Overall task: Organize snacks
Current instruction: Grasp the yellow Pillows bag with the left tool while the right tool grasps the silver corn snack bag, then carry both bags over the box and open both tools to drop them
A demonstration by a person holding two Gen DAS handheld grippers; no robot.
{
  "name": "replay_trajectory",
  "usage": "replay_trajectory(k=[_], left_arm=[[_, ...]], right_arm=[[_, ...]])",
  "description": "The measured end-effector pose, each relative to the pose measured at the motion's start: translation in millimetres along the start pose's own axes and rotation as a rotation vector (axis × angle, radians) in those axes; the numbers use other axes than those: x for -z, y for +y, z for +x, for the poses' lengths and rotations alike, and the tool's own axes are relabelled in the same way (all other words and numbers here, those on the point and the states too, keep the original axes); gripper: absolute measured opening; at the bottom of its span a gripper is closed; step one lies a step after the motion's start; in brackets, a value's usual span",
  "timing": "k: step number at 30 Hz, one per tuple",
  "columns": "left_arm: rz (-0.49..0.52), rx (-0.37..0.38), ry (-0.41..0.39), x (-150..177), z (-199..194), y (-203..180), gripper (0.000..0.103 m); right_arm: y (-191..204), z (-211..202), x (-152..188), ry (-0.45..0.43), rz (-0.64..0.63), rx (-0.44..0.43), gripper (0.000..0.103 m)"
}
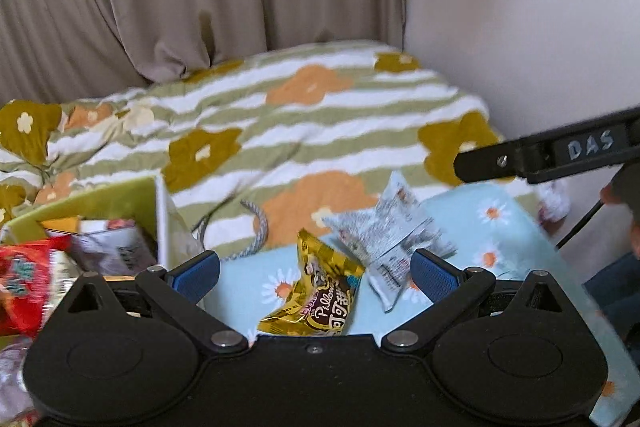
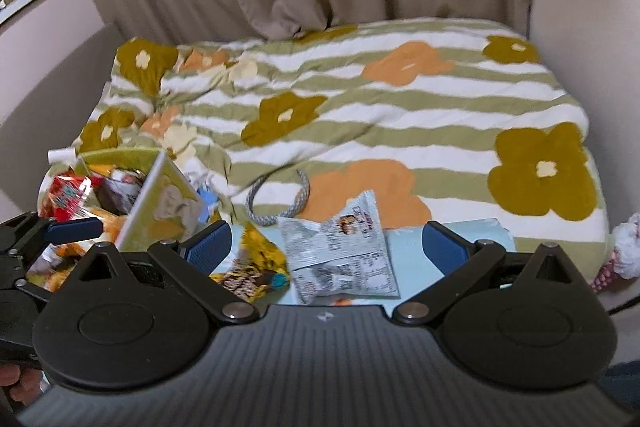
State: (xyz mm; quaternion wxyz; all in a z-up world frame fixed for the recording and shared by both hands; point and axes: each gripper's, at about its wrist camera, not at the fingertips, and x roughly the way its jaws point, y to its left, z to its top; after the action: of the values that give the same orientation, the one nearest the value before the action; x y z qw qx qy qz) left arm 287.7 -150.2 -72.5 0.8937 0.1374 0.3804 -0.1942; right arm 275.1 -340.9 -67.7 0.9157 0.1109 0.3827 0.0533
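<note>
On my far left sits the green box (image 2: 160, 195), one white-edged wall leaning outward, already stuffed with snacks: a red packet (image 2: 66, 197) on top and some silvery and orange wrappers beneath it that I cannot make out. My left tongs (image 1: 314, 273) are spread wide with nothing between the blue pads (image 1: 198, 275); from my other hand's camera I see them low beside the box, one blue finger lying across its near side. Just right of the box, a grey braided cord (image 2: 280, 201) curls in a loop on the striped, flowered bed cover (image 2: 400, 115). In front of the cord lies a pale blue daisy-print cloth (image 1: 500, 227), and on it the two loose snacks: the gold packet (image 1: 320, 291) with dark brown lettering, crumpled and directly between the fingers of my left tongs, and just to its right the silver packet (image 2: 344, 251), touching or nearly touching it, one corner sticking up over the bed cover. My right tongs (image 2: 328, 251) are spread wide too, holding nothing, with the silver packet lying in the gap between their pads. At the far right edge of the bed is something white and fluffy (image 2: 628, 247), too blurred to name.
</note>
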Motion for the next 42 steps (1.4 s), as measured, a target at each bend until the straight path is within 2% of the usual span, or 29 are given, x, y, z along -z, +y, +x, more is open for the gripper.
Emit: replay_trajectory(k=[6, 9, 17, 19, 22, 23, 24, 26, 29, 32, 42], left_arm=[[0.041, -0.042, 0.100, 8.2, 57.5, -9.3, 0.102], [0.047, -0.063, 0.130, 14.2, 80.4, -12.2, 0.095], [0.067, -0.060, 0.183, 25.9, 113.9, -17.0, 0.094], [0.065, -0.056, 0.199, 27.2, 120.6, -17.9, 0.091], [0.059, -0.052, 0.229, 30.8, 129.5, -19.0, 0.077], [0.054, -0.051, 0.240, 32.1, 132.3, -18.8, 0.068], [0.047, -0.055, 0.249, 33.4, 134.0, -18.2, 0.064], [0.009, -0.041, 0.247, 34.3, 132.7, -14.0, 0.062], [-0.035, -0.035, 0.256, 34.0, 131.7, -8.7, 0.052], [-0.035, -0.056, 0.258, 34.2, 129.0, -9.1, 0.044], [-0.085, -0.105, 0.269, 42.7, 117.9, -4.7, 0.042]], right_arm=[[-27.6, 56.5, 0.7, 0.091, -0.022, -0.073, 0.103], [-37.5, 78.5, 5.3, 0.113, -0.010, -0.127, 0.103], [-47.3, 118.8, 13.9, 0.158, -0.015, -0.214, 0.103], [-48.3, 125.6, 14.4, 0.170, -0.020, -0.218, 0.103], [-50.4, 134.4, 15.4, 0.185, -0.026, -0.233, 0.103], [-50.5, 137.0, 15.9, 0.188, -0.030, -0.236, 0.103], [-50.3, 139.0, 16.1, 0.190, -0.031, -0.243, 0.103], [-50.1, 141.5, 16.6, 0.191, -0.024, -0.264, 0.103], [-49.6, 144.4, 16.9, 0.193, -0.028, -0.283, 0.103], [-46.2, 149.0, 17.8, 0.207, -0.042, -0.287, 0.103], [-31.3, 154.5, 18.7, 0.214, -0.098, -0.324, 0.103]])
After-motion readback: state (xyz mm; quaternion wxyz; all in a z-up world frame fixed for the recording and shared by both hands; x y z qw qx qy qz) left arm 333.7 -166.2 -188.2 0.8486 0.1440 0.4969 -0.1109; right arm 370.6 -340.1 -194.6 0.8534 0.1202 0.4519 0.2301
